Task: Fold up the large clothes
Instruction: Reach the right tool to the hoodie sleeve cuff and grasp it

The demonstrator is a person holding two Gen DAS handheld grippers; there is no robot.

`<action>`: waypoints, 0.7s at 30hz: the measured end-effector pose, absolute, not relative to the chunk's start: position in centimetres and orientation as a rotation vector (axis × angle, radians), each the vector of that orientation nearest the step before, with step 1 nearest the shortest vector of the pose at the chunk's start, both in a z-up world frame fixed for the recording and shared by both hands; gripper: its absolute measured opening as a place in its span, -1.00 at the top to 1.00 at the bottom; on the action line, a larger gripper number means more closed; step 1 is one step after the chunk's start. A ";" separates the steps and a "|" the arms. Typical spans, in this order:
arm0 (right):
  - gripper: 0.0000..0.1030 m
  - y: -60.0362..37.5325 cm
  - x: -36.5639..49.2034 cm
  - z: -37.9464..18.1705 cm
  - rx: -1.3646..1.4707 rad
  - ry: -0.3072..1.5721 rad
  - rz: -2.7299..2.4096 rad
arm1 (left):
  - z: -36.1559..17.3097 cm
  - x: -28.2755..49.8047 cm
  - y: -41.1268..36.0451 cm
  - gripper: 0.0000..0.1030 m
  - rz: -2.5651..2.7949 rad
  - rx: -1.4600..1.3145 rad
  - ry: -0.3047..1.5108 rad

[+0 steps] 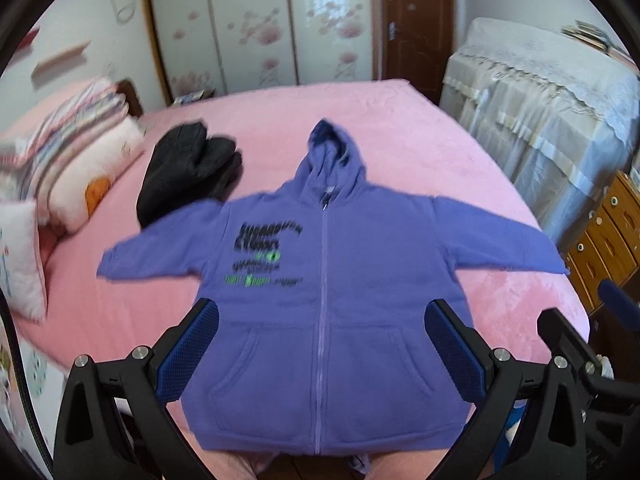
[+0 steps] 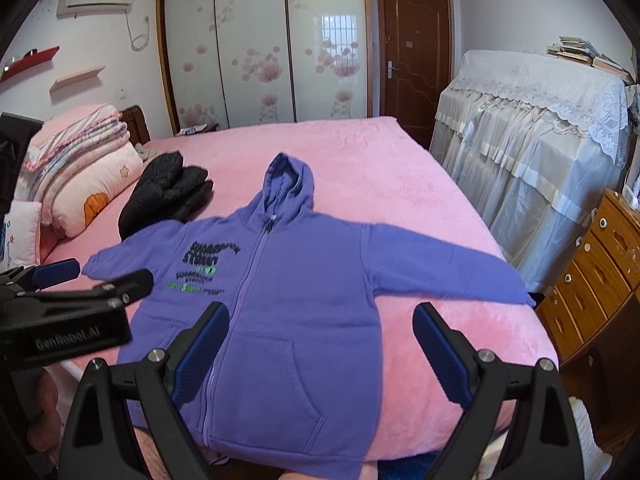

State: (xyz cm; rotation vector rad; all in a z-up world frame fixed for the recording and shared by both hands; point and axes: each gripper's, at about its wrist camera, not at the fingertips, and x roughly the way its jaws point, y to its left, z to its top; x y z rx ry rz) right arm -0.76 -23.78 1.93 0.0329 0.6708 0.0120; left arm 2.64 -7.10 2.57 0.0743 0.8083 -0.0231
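Though the hoodie lies flat, zipped and face up on the pink bed, its hem runs out of sight behind both claws, and its chest print is blurred in the left view. The right view reads "STUDENT" at best; the rest is unclear. "GenRobot.AI" marks the left claw. Both it and the right claw hang spread and empty above the hoodie.

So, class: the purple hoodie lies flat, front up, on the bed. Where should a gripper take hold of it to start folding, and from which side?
Grip the purple hoodie at a sleeve cuff, from the outer side: both sleeves lie spread outward, cuffs free.
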 end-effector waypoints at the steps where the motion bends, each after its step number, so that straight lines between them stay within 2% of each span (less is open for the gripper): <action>1: -0.82 -24.2 -0.6 2.3 0.032 0.657 0.005 | 3.0 2.8 -7.6 -0.99 -0.031 0.083 0.791; 13: -0.82 -31.0 1.6 6.0 0.082 0.543 -0.120 | 8.0 7.2 -13.7 -0.99 -0.185 0.137 0.649; 21: -0.82 -37.6 4.7 5.5 0.155 0.535 -0.280 | 7.4 12.4 -18.6 -0.99 -0.259 0.165 0.649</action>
